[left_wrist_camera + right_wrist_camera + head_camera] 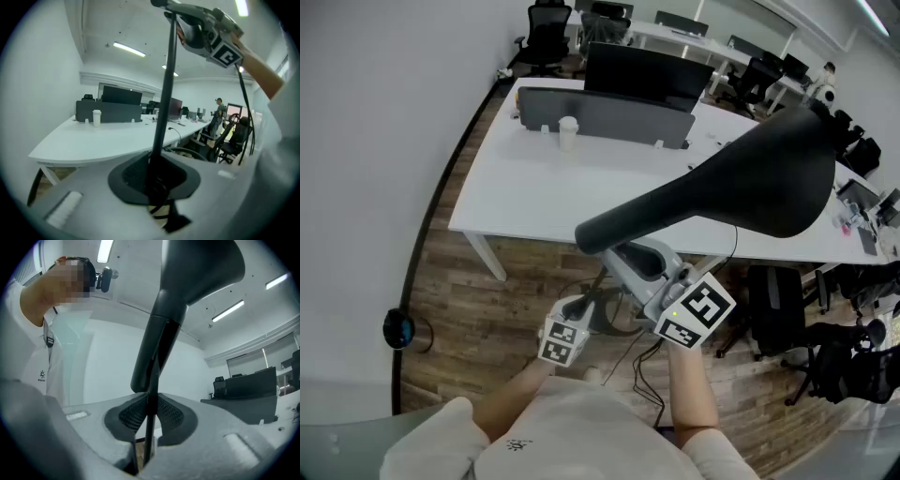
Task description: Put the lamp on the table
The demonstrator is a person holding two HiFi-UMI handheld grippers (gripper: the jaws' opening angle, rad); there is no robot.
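Observation:
I hold a black lamp in the air in front of the white table (534, 192). Its large black head (741, 178) fills the middle right of the head view. My right gripper (630, 261) is shut on the lamp's thin stem (150, 394) just under the head (197, 273). Lower and to the left, my left gripper (581, 314) is shut on the slim black pole (164, 93), which rises from its jaws toward the right gripper (211, 37). The lamp's base is hidden. A black cord (649, 370) hangs near my arms.
On the table stand a dark grey divider (600, 112) with a monitor (647, 70) behind it, and a white paper cup (568, 133). Black office chairs (778, 319) stand to the right, more desks at the back. A white wall runs along the left; the floor (487, 319) is wood.

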